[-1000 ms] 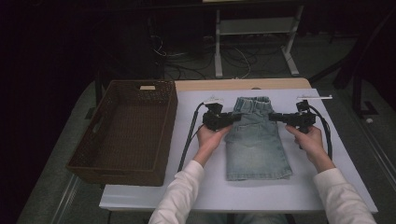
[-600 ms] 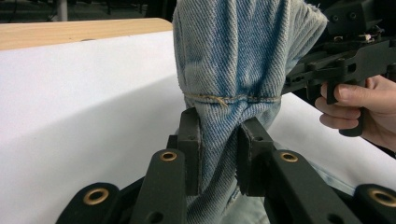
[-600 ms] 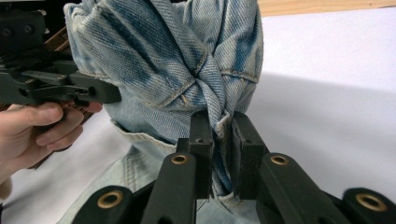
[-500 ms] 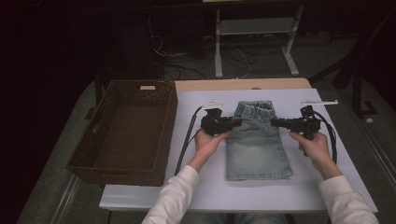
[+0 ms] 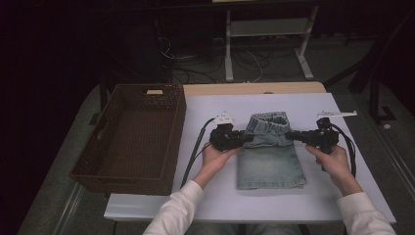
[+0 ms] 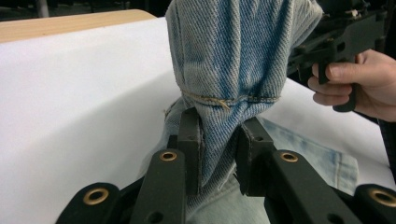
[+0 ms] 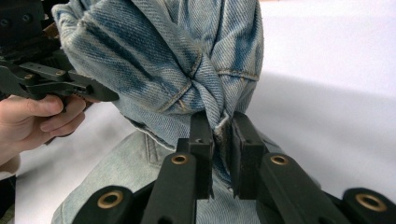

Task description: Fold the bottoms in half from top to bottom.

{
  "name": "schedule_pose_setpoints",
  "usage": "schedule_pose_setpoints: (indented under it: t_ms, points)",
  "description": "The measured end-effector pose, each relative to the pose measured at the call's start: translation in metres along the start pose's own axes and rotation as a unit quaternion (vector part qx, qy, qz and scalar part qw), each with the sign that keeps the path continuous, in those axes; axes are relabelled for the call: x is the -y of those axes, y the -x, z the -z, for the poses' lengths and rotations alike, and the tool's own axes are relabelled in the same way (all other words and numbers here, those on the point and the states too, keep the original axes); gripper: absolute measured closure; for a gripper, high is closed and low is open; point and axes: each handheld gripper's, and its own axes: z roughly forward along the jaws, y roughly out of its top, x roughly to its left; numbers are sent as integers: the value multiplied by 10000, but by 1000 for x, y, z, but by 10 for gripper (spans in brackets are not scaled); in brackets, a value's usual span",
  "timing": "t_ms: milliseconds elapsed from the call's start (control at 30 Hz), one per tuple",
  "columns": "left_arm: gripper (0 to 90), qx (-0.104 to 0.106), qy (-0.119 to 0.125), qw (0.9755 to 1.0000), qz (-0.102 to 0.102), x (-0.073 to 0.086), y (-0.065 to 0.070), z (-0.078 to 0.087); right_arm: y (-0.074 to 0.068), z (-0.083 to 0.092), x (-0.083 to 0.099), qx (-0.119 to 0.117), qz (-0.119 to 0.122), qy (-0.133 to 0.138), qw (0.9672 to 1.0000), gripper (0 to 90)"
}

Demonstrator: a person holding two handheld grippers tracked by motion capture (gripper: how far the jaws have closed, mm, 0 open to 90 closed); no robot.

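The left gripper point(image 5: 243, 139) pinches a bunched fold of the jeans point(image 5: 270, 159) between its jaws; the right gripper point(image 5: 292, 135) clamps the opposite edge the same way. Between them the upper part of the denim is lifted and folded over. The jeans lie on the white sheet point(image 5: 205, 196), right of the wicker basket point(image 5: 129, 139).

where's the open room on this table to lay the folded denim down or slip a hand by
Bare white table lies along the near edge below the denim, and a strip between the wicker basket and the left gripper. The far band behind the waistband is free too. It is crowded mid-table, where both grippers, right one, pinch the denim.
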Motion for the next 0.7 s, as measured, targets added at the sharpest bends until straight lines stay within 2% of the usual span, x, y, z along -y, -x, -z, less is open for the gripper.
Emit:
schedule_pose_setpoints:
  t_ms: [133,433,700]
  points:
    - [738,15,-17,9999,-99,6,4,1,-4,2,7,27,46,-44,10000,799]
    - [733,67,-150,9997,-169,18,12,1,-8,5,23,72,127,-188,9997,790]
    - [732,99,-420,9988,-217,33,21,-2,-10,5,35,109,180,-413,9989,773]
